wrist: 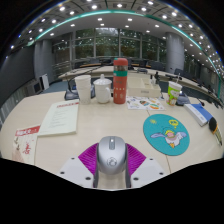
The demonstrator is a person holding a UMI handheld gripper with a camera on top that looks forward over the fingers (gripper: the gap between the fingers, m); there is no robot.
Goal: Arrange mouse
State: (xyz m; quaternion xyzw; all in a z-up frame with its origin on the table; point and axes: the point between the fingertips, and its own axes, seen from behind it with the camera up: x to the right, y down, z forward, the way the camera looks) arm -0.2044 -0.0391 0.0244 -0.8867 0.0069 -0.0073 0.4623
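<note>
Mouse (111, 155), grey, is seen between the two fingers of the gripper (111, 172), sitting low on the tabletop (100, 125). Magenta pads (91, 158) are pressed close to both flanks; whether contact is made on each side cannot be told, so the grip state is left undecided.

Gripper view, further notes: a round blue mousepad (166, 133) with a cartoon print is noted ahead and to the right of the fingers, near but apart from the mouse. Straight beyond the fingers a tall red bottle (120, 81) and a white teapot (102, 90) are stood, well apart from the mouse. A sheet of paper (60, 118) is laid ahead to the left. A green cup (174, 92) is set far ahead on the right.

Judgement: the mousepad is probably the intended spot. A firm, centred hold on both flanks should be confirmed before lifting; the mouse should be carried low and level toward the right, and lowered flat within the pad's rim before release.
</note>
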